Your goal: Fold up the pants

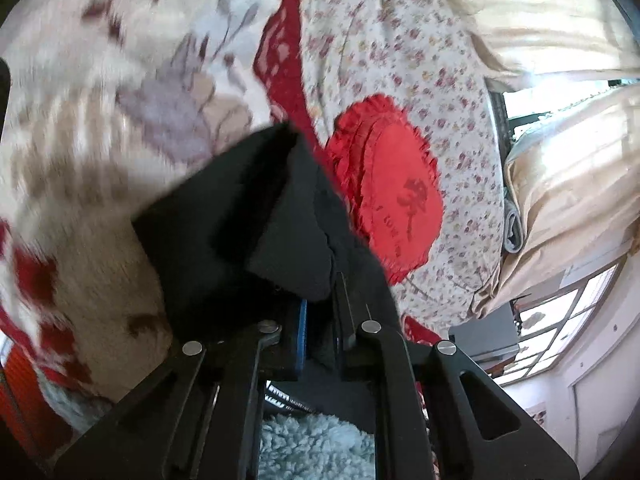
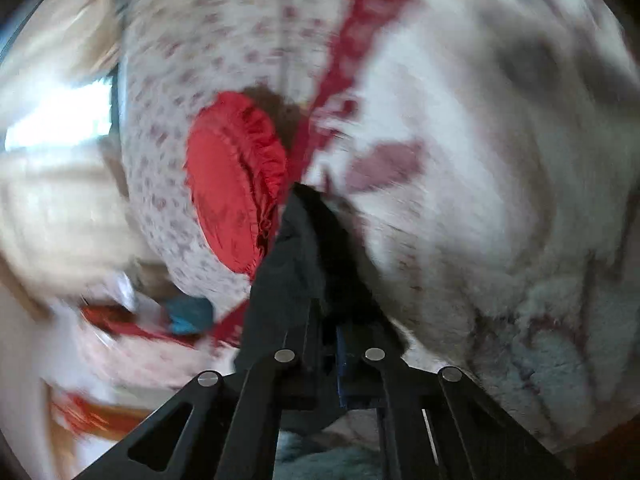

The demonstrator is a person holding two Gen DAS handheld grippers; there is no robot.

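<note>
Pants (image 1: 256,216) between both tongs' pads

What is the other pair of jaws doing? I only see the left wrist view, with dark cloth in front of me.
Observer: The right gripper is shut on the black pants too; a bunched fold sticks out from between its jaws.
Operator: Does that view show anything I can't see?
Observer: Yes, something small and teal-blue lies below the floral pillow, left of the jaws; it is too blurred to name.
Operator: Is my red cushion there as well?
Observer: It is: the red frilled cushion sits just left of the cloth, with a brown patch above its upper edge.
</note>
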